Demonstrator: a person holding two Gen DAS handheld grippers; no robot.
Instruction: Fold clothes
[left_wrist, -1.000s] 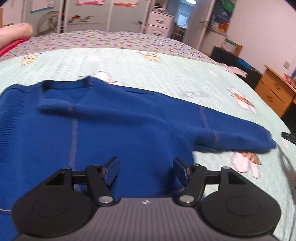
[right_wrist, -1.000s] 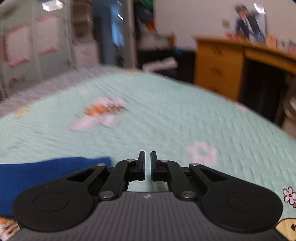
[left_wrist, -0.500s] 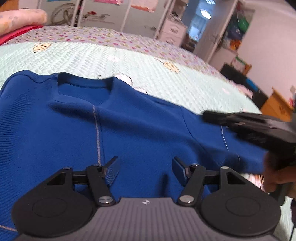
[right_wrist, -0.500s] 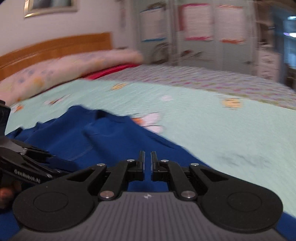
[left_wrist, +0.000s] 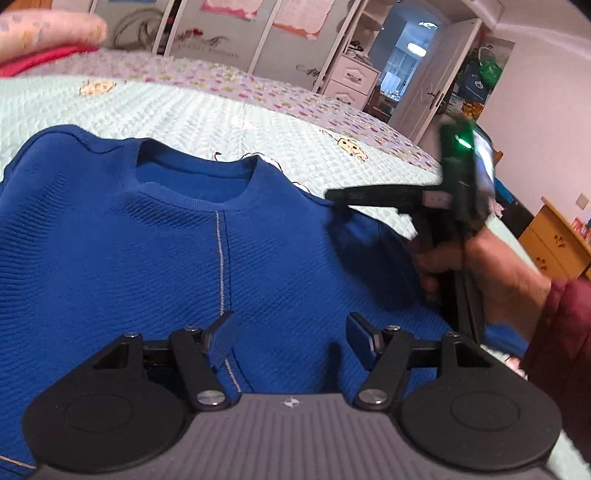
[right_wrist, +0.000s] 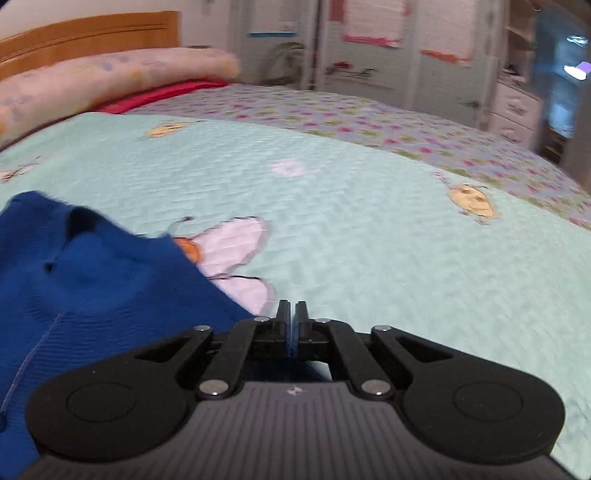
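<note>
A blue knit sweater (left_wrist: 129, 258) lies spread front-up on the bed, its round collar (left_wrist: 195, 184) at the far side. My left gripper (left_wrist: 290, 317) hangs open over the chest, beside the pale centre seam, with nothing between its pads. My right gripper (left_wrist: 328, 194), held by a hand (left_wrist: 498, 273), reaches in from the right with its tip over the sweater's right shoulder. In the right wrist view the right gripper (right_wrist: 291, 304) is shut at the sweater's (right_wrist: 92, 295) edge. I see no cloth pinched in it.
The bed has a pale green quilted cover (right_wrist: 369, 221) with flower prints. A pink pillow (right_wrist: 110, 74) and a red blanket (right_wrist: 166, 92) lie at the headboard. A wooden desk (left_wrist: 554, 240) stands off the bed's right side, and wardrobe doors line the far wall.
My right gripper swung from the bed's right side, past the sleeve end, to the sweater's right shoulder. My left gripper moved in closer over the chest and stayed open.
</note>
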